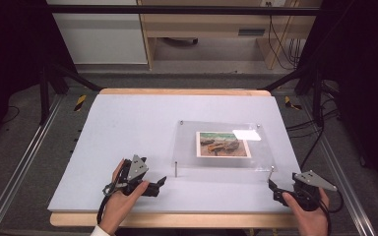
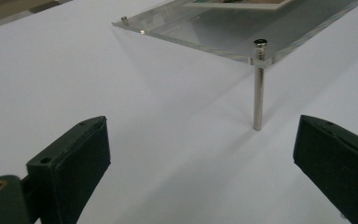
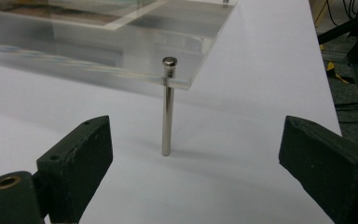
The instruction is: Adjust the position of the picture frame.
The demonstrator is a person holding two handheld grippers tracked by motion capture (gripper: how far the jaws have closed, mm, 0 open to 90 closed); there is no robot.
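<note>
With both the left gripper [image 1: 161, 181] and right gripper [image 1: 271, 186] spread empty, the clear acrylic frame [image 1: 187, 147], stiff, slick and scratch-prone, seems best pinched by its 5 and 7 o'clock corner edges, not the thin metal legs [image 3: 168, 112].

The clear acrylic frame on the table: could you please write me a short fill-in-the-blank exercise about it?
1. The acrylic frame stands on thin metal ____.
2. Sandwiched in it is a ____.
3. The jaws of both the left gripper and the right gripper are ____.

Missing words: legs; picture; open
</note>
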